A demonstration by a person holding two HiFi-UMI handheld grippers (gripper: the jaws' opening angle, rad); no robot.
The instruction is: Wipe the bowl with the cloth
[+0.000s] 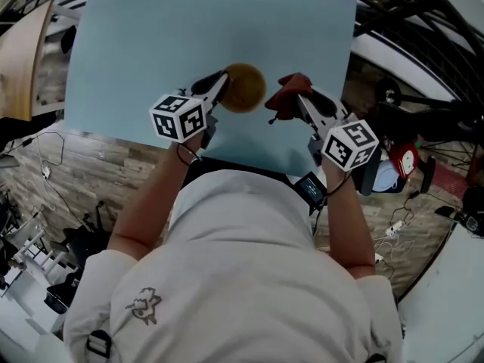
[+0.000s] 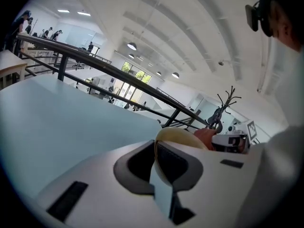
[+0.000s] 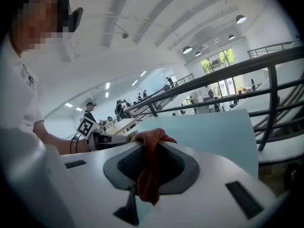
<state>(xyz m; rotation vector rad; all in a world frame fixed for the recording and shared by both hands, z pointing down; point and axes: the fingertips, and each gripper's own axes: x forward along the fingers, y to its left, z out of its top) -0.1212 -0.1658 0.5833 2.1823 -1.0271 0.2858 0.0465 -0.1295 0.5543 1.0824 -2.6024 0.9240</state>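
Note:
A small yellow-tan bowl (image 1: 243,87) hangs above the light blue table (image 1: 136,51), its rim pinched by my left gripper (image 1: 221,83), which is shut on it. In the left gripper view the bowl's rim (image 2: 176,136) stands edge-on between the jaws of that left gripper (image 2: 156,158). A red cloth (image 1: 289,95) is bunched in my right gripper (image 1: 299,100), shut on it, a short way right of the bowl and apart from it. From the right gripper view, the cloth (image 3: 151,161) drapes down between the jaws of this gripper (image 3: 148,158), and the bowl's edge (image 3: 134,136) peeks behind it.
The blue table's near edge (image 1: 249,161) runs just in front of the person's body. Black metal railings (image 1: 423,44) stand to the right. On the floor at the right lie cables and a red-and-white object (image 1: 404,157). A wooden tabletop (image 1: 23,59) sits at the left.

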